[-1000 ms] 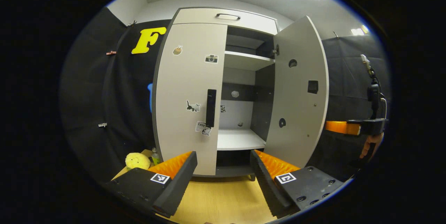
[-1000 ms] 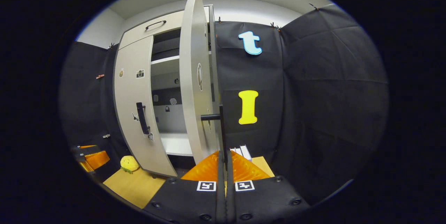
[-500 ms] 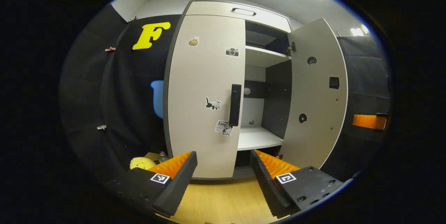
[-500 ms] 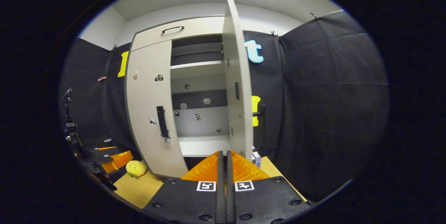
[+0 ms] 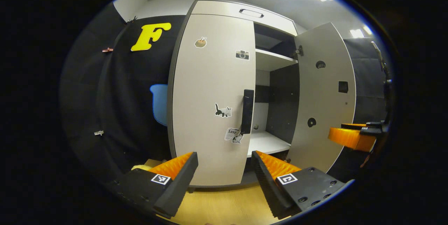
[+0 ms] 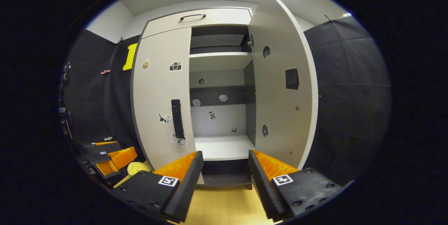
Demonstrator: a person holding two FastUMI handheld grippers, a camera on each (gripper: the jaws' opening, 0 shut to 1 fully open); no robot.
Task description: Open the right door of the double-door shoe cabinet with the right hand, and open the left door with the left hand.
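Left gripper view. Left gripper [image 5: 224, 169]: jaws spread wide, holding nothing, low in front of the shoe cabinet [image 5: 245, 8]. Left door [image 5: 210, 99]: shut, flat pale panel bearing small stickers. Handle [image 5: 247, 111]: dark upright bar near the door's inner edge, just above and between the fingers; likely the one sound place to take hold, pinched across its width. The panel looks rigid and hinged on its outer side, so it should swing rather than flex, with modest resistance judged likely. Right door [image 5: 323, 102]: swung open, inner face showing. Right gripper [image 5: 351, 137]: far right, beside that door's free edge; its jaw state cannot be told here. Wooden floor [image 5: 224, 207]: bare in front of the cabinet.

Right gripper view. Right gripper [image 6: 224, 169]: jaws spread, empty, apart from the right door [image 6: 283, 88]. Left door [image 6: 161, 99]: shut, handle [image 6: 177, 118] clear. Left gripper [image 6: 112, 156]: low left, near a yellow soft toy [image 6: 138, 167] that lies by the cabinet's left foot, possibly inside the door's swing. Shelves [image 6: 224, 146]: exposed, bare.
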